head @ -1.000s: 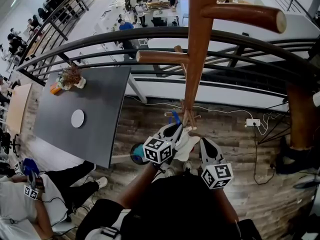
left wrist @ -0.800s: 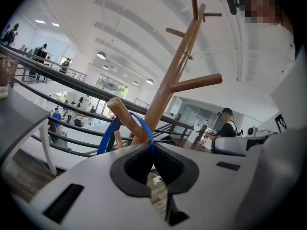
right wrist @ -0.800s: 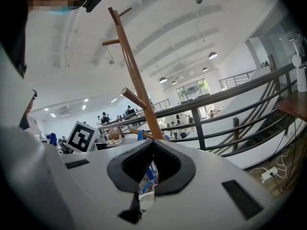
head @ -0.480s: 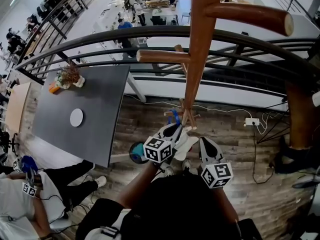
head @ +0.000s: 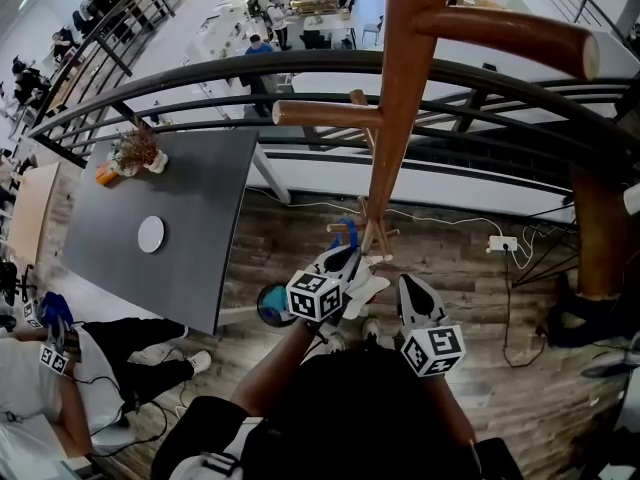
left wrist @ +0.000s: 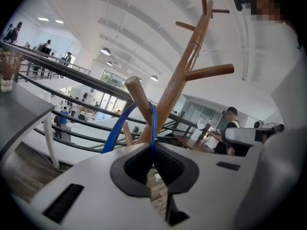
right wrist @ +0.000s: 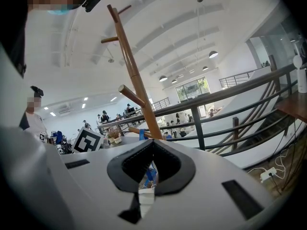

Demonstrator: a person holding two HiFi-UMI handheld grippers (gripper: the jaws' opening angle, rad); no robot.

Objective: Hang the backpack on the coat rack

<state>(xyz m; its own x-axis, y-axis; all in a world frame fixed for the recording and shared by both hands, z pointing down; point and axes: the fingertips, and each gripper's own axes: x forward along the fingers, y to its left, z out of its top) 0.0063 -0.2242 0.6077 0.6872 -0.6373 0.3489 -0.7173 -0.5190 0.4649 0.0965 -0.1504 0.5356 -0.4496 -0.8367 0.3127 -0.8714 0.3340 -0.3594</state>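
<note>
Your left tongs (left wrist: 152,148) are pinched on the backpack's blue loop (left wrist: 114,128), which is draped over a low peg (left wrist: 135,96) of the coat rack (left wrist: 184,75) just ahead. Your right tongs (right wrist: 152,145) sit alongside, closed with nothing gripped.

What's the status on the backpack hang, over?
Left gripper jaws shut on blue strap. Strap looped around low peg of coat rack. Right gripper jaws together, nothing seen gripped. Nothing blocking.
</note>
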